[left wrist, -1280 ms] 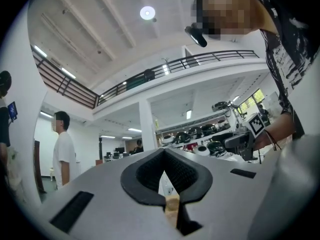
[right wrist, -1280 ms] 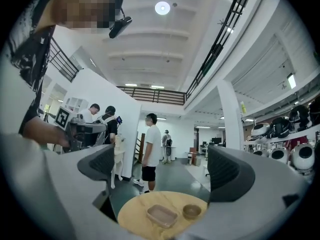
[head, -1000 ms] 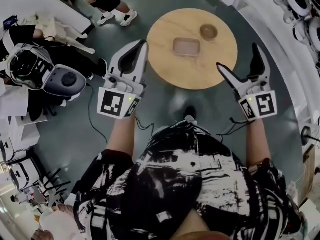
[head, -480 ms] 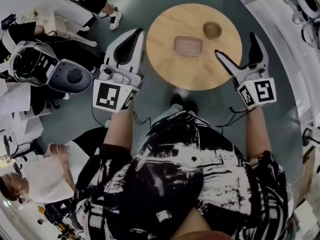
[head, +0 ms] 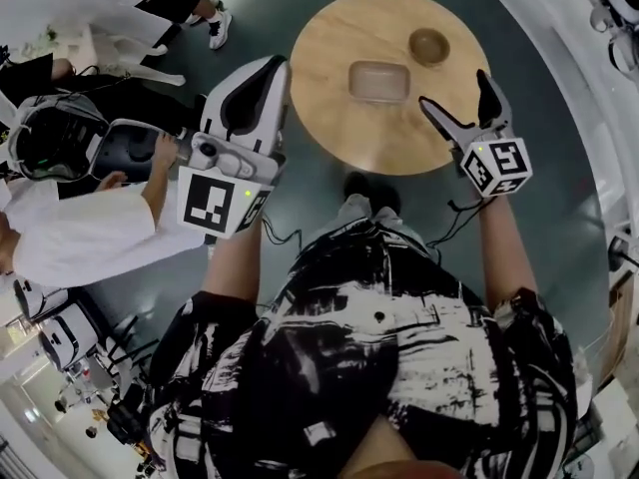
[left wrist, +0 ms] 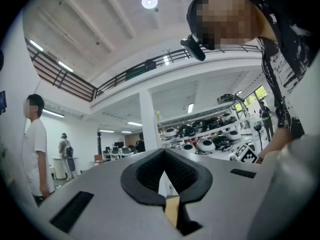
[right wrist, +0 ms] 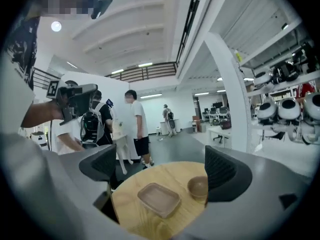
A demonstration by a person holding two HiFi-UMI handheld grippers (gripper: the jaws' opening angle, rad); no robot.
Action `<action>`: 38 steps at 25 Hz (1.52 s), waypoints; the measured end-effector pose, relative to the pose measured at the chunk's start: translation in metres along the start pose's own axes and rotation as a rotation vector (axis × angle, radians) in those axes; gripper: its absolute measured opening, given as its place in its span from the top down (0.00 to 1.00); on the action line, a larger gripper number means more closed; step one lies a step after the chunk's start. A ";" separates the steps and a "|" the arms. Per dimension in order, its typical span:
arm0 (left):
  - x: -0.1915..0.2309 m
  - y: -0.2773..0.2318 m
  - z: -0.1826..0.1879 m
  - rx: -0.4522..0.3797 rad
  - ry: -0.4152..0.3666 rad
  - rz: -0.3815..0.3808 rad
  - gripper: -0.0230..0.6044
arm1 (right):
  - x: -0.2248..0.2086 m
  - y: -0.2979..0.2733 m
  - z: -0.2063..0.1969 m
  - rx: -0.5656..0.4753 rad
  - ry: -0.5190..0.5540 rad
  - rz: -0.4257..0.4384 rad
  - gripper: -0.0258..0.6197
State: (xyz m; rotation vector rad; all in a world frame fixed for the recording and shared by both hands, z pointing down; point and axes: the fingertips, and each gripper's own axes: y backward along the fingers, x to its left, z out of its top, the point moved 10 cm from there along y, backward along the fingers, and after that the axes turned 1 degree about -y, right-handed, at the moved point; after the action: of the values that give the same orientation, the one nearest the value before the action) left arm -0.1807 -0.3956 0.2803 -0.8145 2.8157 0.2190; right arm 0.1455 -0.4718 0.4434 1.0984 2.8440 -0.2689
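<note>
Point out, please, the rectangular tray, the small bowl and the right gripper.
rectangular tray [head: 379,81]: head view, middle of its floor.
small bowl [head: 428,46]: head view, its hollow centre.
right gripper [head: 452,88]: head view, midway between its open fingertips.

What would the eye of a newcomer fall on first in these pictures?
First comes the round wooden table, which bears a shallow rectangular tray near its middle and a small brown bowl further right. Then come the two grippers held before it: the left gripper with jaws together, the right gripper with jaws wide apart.
</note>
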 end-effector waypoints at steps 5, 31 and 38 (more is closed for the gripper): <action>0.006 -0.005 -0.014 0.019 0.013 -0.028 0.97 | -0.012 -0.025 -0.067 0.114 -0.131 -0.008 0.10; 0.030 -0.013 -0.033 0.091 0.020 -0.046 0.97 | -0.039 -0.076 -0.238 0.220 -0.886 -0.046 0.52; 0.037 -0.014 -0.036 0.097 0.009 -0.047 0.97 | -0.039 -0.081 -0.248 0.199 -1.001 -0.017 0.64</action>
State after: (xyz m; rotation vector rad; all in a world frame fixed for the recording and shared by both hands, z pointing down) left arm -0.2087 -0.4332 0.3050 -0.8613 2.7871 0.0711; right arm 0.1169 -0.5084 0.7025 0.6624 1.9459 -0.8355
